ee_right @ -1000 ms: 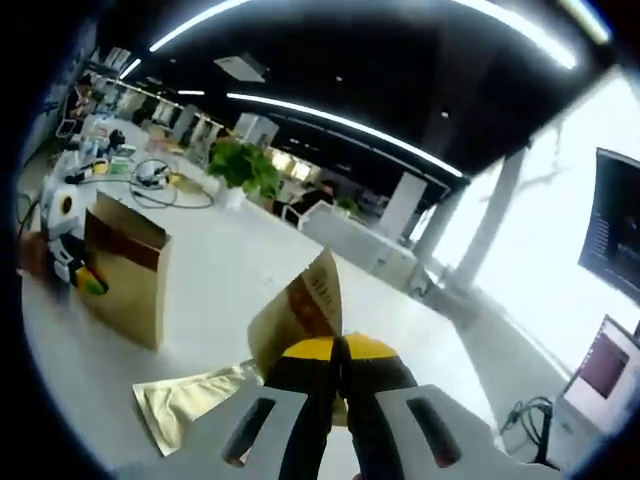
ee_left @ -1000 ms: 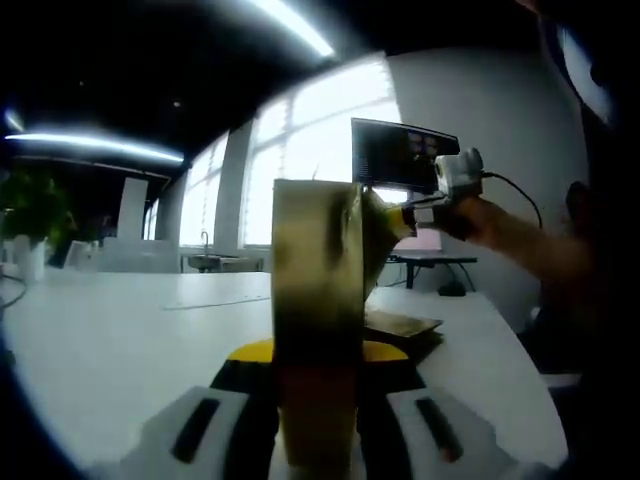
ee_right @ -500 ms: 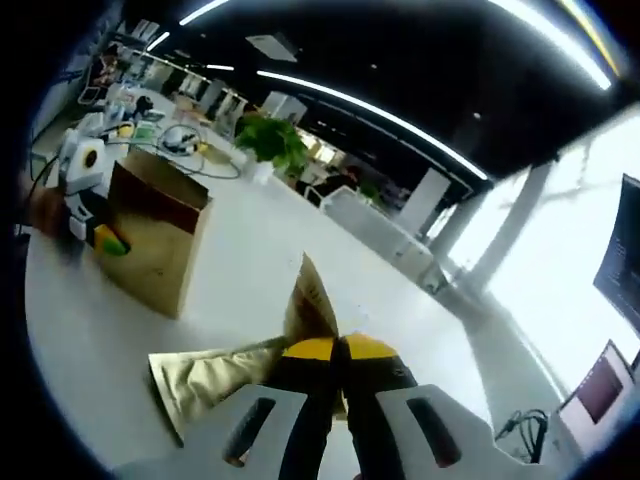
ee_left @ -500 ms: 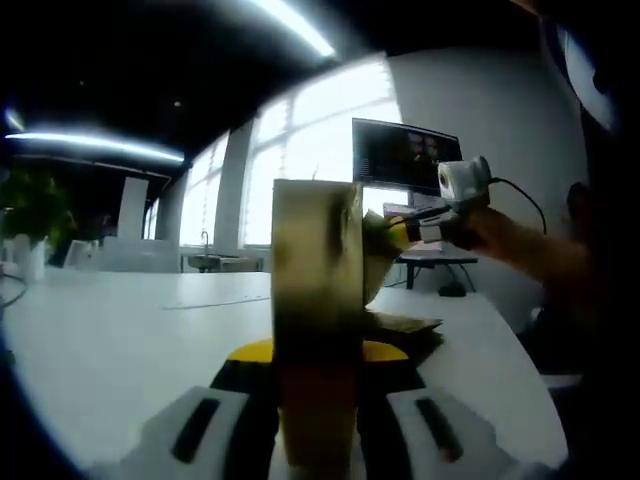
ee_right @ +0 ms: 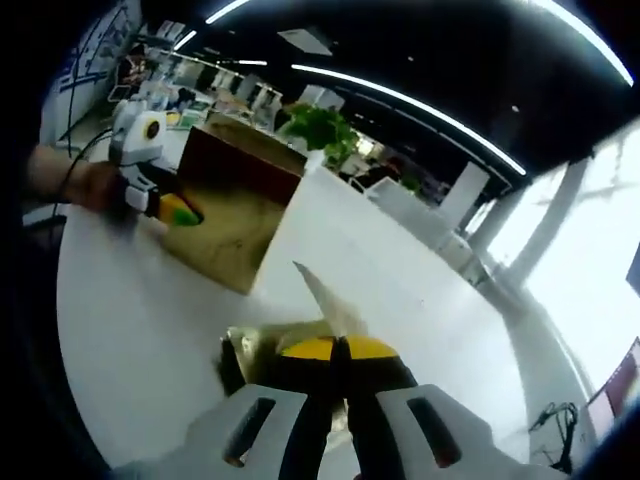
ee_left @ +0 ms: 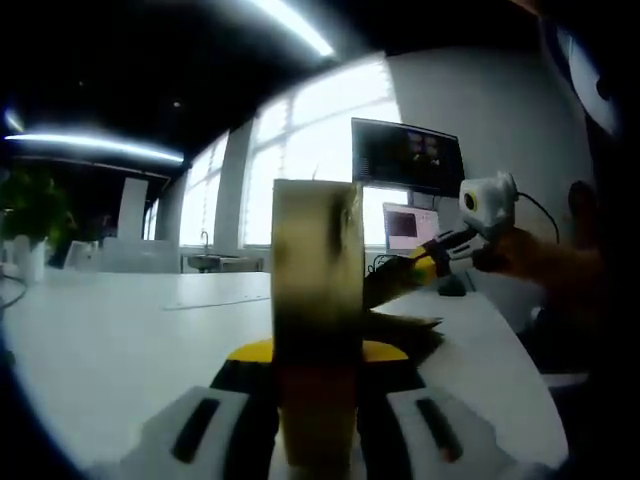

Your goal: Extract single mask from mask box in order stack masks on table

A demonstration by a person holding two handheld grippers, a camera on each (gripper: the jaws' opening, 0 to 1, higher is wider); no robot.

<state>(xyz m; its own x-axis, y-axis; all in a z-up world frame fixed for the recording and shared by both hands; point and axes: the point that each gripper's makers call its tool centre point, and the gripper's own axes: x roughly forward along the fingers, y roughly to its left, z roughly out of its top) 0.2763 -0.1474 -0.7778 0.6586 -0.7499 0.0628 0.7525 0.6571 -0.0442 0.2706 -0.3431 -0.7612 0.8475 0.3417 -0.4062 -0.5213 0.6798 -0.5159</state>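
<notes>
in the left gripper view, left gripper (ee_left: 318,400) clamped on the gold mask box (ee_left: 317,300), held upright on the white table (ee_left: 120,340). right gripper (ee_left: 425,266) seen coming in from the right, low over a stack of gold mask packets (ee_left: 405,328) lying flat just beside the box. monitor (ee_left: 407,157) and laptop (ee_left: 403,227) behind, by the windows.

in the right gripper view, right gripper (ee_right: 338,400) pinched tight on one gold mask packet (ee_right: 325,300), its corner sticking up above the stack (ee_right: 262,345). box (ee_right: 235,215) near, gripped at its side by the left gripper (ee_right: 165,205). potted plant (ee_right: 322,128) farther back.
</notes>
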